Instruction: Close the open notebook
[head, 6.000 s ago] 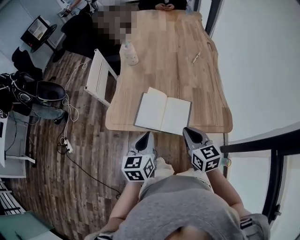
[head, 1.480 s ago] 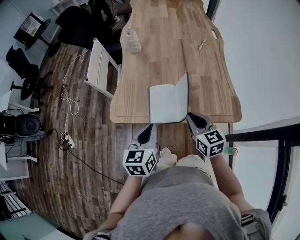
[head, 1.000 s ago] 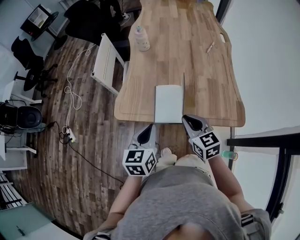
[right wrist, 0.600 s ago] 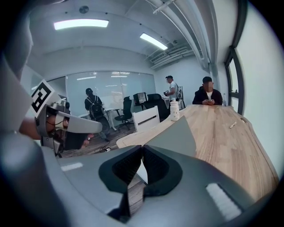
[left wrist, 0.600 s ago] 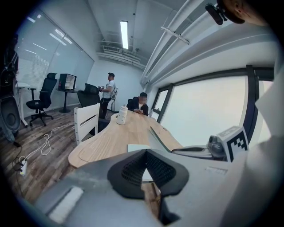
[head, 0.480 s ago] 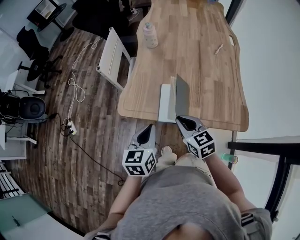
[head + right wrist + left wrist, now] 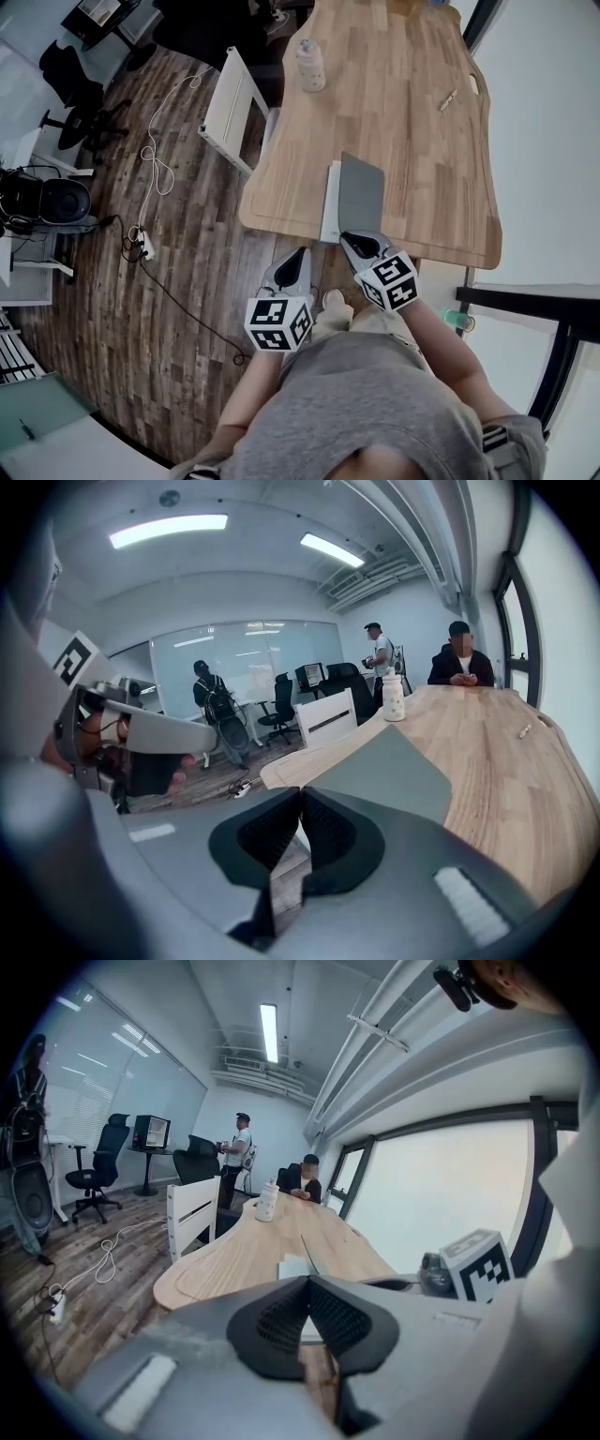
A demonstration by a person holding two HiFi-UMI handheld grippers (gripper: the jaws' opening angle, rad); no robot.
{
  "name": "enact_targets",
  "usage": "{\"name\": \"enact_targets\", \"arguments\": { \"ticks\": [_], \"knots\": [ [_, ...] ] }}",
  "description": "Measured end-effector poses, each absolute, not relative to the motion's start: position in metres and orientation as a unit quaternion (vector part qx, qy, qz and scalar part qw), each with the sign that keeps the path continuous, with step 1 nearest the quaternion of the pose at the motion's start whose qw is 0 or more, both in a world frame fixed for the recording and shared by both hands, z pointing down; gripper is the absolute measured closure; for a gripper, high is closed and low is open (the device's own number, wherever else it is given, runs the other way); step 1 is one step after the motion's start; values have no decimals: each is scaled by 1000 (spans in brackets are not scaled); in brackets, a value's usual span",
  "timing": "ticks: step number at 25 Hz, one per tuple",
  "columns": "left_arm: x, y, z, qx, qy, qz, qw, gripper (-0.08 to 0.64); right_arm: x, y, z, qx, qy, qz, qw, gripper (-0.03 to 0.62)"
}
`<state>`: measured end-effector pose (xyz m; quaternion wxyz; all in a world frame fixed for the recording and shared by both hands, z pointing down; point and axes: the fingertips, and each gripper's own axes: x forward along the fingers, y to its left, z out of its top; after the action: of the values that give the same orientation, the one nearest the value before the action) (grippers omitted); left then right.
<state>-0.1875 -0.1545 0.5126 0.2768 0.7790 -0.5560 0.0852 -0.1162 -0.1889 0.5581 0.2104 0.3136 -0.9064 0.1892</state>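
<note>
**Closing the notebook — slide-off at the table rim is my main worry**

The table (image 7: 422,178) rim is the hazard. The notebook (image 7: 332,214) sits right at the near edge, so any pull toward me while the cover goes down could drag the book onto the floor (image 7: 187,281). Its grey cover (image 7: 362,192) leans left over the pages (image 7: 331,178) and is not yet flat. The right gripper (image 7: 354,241) is clenched, as far as I can read it on the cover's near edge. A crooked lowering could crease the cover or fold a page under. The left gripper (image 7: 298,255) is closed on nothing and hangs off the table over the floor — it isn't bracing the book.

For room to move, there is bare wood beyond and to the right of the book. The white chair (image 7: 234,103) is well apart on the left, and the bottle (image 7: 310,66) and pen (image 7: 448,99) are far up the table.
</note>
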Motion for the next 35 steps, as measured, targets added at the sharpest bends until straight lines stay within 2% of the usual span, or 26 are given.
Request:
{"name": "enact_targets", "arguments": {
  "ticks": [25,35],
  "knots": [
    [-209,-155,522,754,-583,86,291,557,-166,-191,651,272,-882,192,334,563],
    [-213,-153,522,745,-595,83,290,557,-169,-189,659,269,-877,198,346,555]
  ]
}}
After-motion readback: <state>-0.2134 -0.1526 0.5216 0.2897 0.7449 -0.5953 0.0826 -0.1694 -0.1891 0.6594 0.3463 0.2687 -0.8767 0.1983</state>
